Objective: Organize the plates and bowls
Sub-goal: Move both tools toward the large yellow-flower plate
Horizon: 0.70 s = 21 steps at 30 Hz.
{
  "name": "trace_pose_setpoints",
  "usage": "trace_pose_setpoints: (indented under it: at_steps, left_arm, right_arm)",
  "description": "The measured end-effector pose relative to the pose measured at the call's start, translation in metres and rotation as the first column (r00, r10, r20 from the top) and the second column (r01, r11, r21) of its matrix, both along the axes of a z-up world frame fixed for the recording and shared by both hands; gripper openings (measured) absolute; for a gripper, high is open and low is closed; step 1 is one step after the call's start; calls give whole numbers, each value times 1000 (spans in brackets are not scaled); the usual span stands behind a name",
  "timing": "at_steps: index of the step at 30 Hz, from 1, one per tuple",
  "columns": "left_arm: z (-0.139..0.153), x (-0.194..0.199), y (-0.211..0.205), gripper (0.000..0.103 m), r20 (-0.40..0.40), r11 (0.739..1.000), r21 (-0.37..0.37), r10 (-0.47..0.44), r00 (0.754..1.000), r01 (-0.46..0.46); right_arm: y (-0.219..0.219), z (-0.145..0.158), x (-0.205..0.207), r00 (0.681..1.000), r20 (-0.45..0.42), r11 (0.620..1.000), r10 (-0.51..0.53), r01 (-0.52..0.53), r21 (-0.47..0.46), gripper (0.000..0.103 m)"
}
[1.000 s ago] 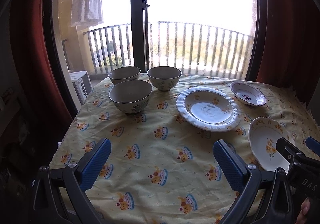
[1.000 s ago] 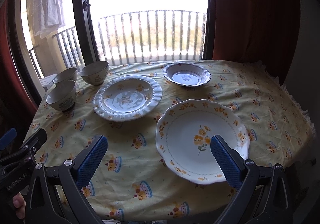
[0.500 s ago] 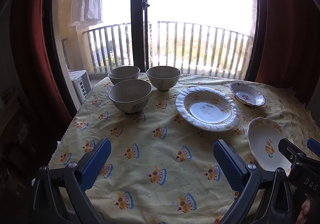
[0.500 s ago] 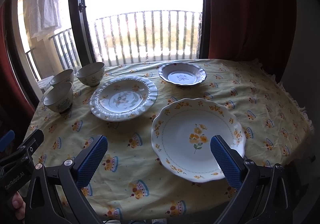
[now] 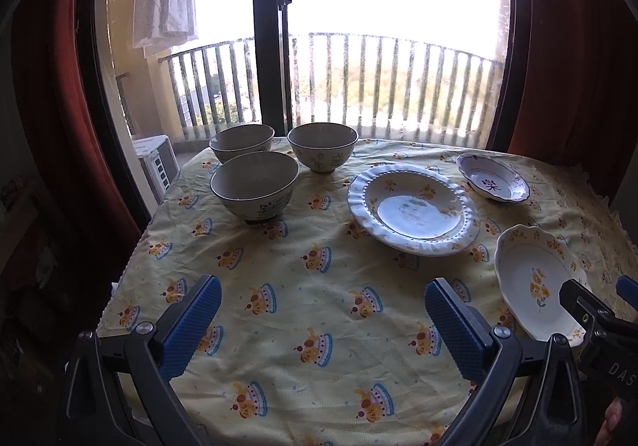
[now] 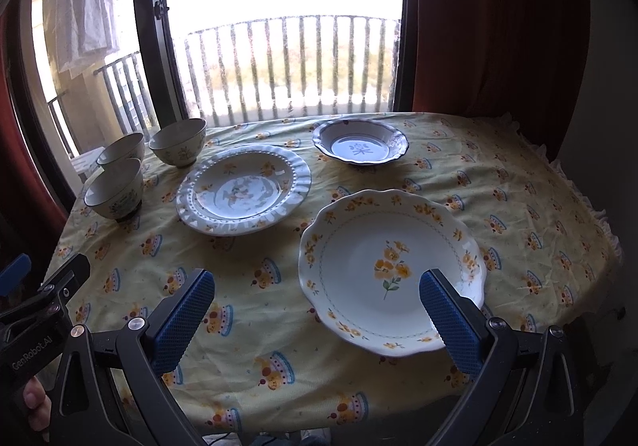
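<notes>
Three pale bowls stand at the table's far left: a near bowl [image 5: 254,185], a back left bowl [image 5: 242,142] and a back right bowl [image 5: 322,146]. A white ruffled plate [image 5: 414,209] lies in the middle. A small blue-rimmed dish [image 5: 492,182] sits behind it. A yellow-flower plate [image 6: 388,268] lies nearest my right gripper [image 6: 317,320], which is open and empty just in front of it. My left gripper [image 5: 323,326] is open and empty over the near tablecloth.
A yellow patterned cloth [image 5: 303,286] covers the table [image 6: 538,206]. Red curtains [image 6: 498,19] and a balcony window stand behind it. The right gripper also shows in the left wrist view [image 5: 598,322], at the right edge.
The right gripper has moved forward toward the yellow-flower plate, which now looms larger. The left gripper has barely shifted.
</notes>
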<state>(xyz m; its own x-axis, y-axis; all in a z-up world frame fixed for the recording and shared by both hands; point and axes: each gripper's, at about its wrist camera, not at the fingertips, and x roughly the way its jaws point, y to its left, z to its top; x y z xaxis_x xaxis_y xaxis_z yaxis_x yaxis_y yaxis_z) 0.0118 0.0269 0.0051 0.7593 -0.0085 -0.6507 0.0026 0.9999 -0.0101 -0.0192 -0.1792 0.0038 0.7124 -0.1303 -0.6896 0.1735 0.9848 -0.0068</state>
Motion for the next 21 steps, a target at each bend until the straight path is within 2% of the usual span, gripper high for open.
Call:
trace_pose_setpoints:
  at_steps: [7,14,21]
  left_arm:
    - [5,11,0,102,-44,999,39,-12,999,13]
    - [25,19,0,102,-67,998,31,-44,997,46]
    - [31,32,-6,102,-122,996,7,-82,989,84]
  right_arm:
    - [6,7,6,1000,-16,1000,9,-10,-15,103]
    - [8,25,18,999,-40,1000,-16,16,-4,103]
    - [5,35,25,997,-65,999,-42,43,9,103]
